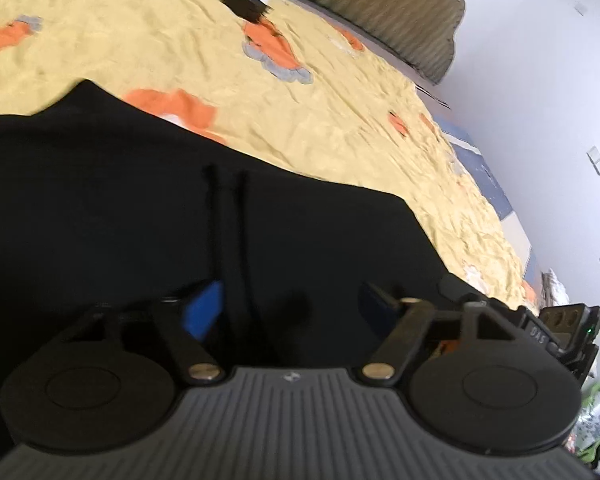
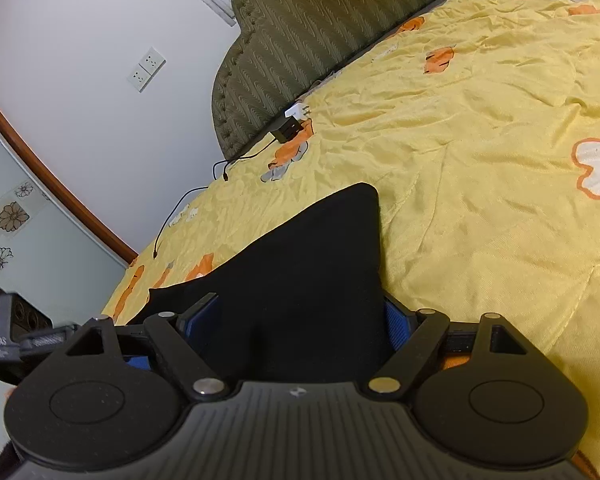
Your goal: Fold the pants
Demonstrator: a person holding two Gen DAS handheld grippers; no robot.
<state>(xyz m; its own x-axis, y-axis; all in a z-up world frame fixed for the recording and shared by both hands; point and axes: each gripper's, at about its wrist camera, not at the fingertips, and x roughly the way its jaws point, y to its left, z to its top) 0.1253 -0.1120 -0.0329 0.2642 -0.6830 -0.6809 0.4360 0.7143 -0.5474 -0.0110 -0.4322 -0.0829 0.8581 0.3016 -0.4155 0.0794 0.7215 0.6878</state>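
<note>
Left gripper [image 1: 290, 308]: tilted down over the black pants [image 1: 140, 208], blue pads partly apart. Two drawstrings [image 1: 228, 216] run forward from between the fingers across the dark cloth. Cannot tell whether the pads press the fabric or only hover over it; the cloth there is too dark and blurred to read. Ahead of this gripper the pants end in a slanted edge, beyond it the yellow bedspread [image 1: 320, 120] with orange flower prints. Far ahead, near the padded headboard [image 1: 380, 4], a black charger [image 1: 246, 2] with its cord lies on the bed. At the right edge, part of the other gripper's body shows.

Right gripper [image 2: 302, 320]: jaws stand wide, a thick fold of the pants [image 2: 312, 264] fills the gap between the blue pads and touches both, so it holds the pants. The cloth rises from the fingers to a peak just ahead. To its right, wrinkled yellow bedspread [image 2: 480, 160]; ahead and left, the charger [image 2: 286, 130] beside a small white plug [image 2: 296, 112], against the headboard [image 2: 300, 40]. Far left, a white wall [image 2: 80, 20] with a socket plate [image 2: 146, 69].
</note>
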